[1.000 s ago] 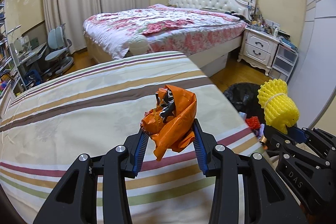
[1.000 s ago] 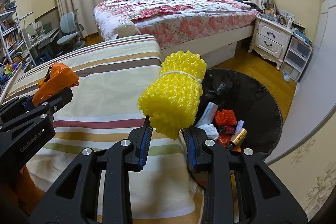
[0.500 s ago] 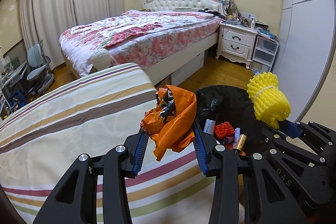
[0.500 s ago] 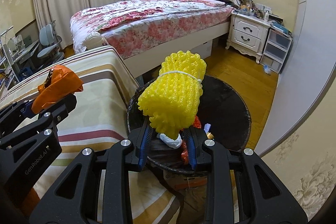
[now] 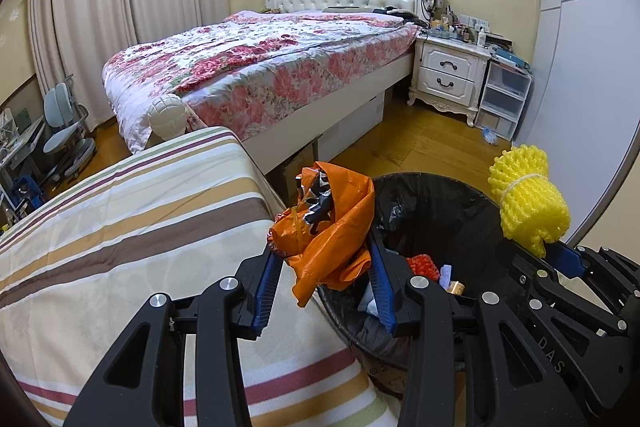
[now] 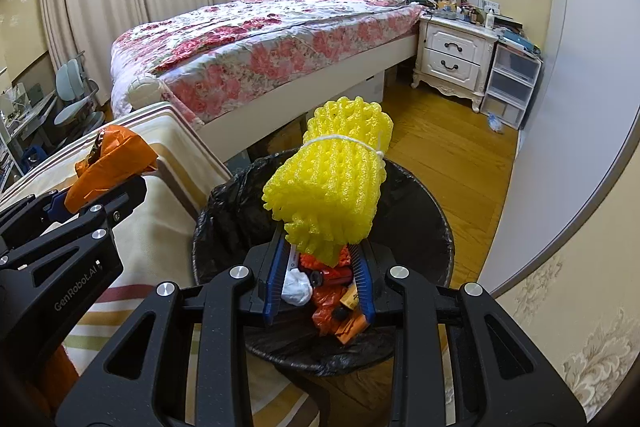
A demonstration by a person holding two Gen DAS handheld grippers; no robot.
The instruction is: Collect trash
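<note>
Bedroom, striped bedspread [image 5: 120, 227] in foreground. Left gripper [image 5: 324, 267] clamped on crumpled orange plastic bag [image 5: 332, 227], held over bedspread edge beside bin rim. Right gripper [image 6: 322, 263] clamped on yellow foam net roll [image 6: 332, 179], held above black-lined trash bin [image 6: 424, 211] with red, white, orange scraps inside. Beyond: floral bed [image 5: 260, 67], white nightstand [image 5: 452, 75], curtains [image 5: 92, 7].

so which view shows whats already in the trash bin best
The right wrist view: it looks down into the trash bin, showing white paper, red and orange scraps below the yellow foam net. The left wrist view shows the bin obliquely, partly behind the orange bag.
</note>
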